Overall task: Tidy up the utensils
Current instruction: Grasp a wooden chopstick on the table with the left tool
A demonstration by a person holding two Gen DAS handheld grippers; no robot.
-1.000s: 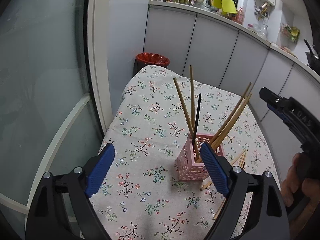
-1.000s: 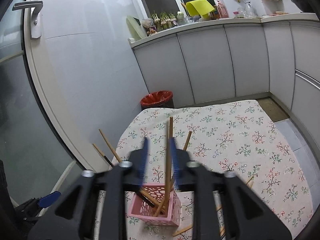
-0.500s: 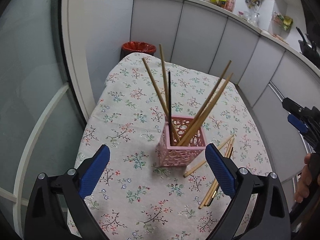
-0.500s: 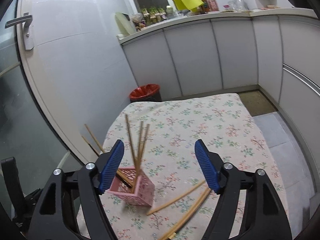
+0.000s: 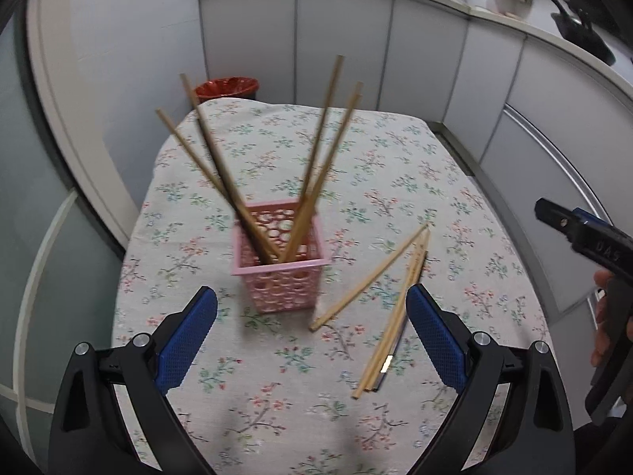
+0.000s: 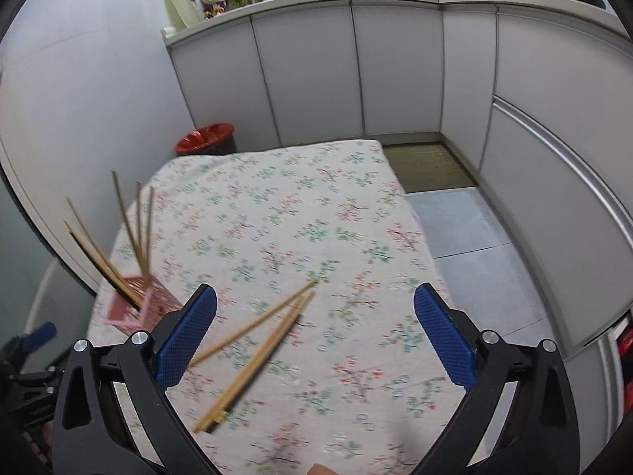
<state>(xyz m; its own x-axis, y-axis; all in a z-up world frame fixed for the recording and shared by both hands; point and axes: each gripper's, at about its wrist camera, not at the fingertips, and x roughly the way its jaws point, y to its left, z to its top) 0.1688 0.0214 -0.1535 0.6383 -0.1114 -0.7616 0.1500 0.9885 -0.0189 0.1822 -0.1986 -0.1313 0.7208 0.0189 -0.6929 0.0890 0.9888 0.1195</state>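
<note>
The step in hand looked like the gap between 2 picks: several chopsticks already stood in the pink perforated basket (image 5: 281,273), while a loose group of chopsticks (image 5: 389,308) lay flat on the floral tablecloth (image 5: 395,150), not yet collected. Both tools were empty. The left gripper (image 5: 312,340) had its blue pads spread wide, hovering above the cloth with the basket just beyond its opening, toward 12 o'clock. The right gripper (image 6: 314,336) was equally wide, and in its own view the loose chopsticks ran from about 7 o'clock up toward 12 o'clock between its pads.

The basket held at least 5 bamboo chopsticks (image 5: 316,166), fanned out in 2 leaning clusters, 1 tilting toward 11 o'clock and the other toward 1 o'clock; the right wrist view hinted at a darker stick among them, though blur left that uncertain. On the cloth, 1 chopstick lay apart from the others, its near tip close to the basket's base, and the rest sat bunched together at roughly 4 o'clock from the basket, with something dark beneath them.

The next move probably called for the right gripper to drop onto the bunch, close across the sticks rather than along them, and tip them upright over the basket.
</note>
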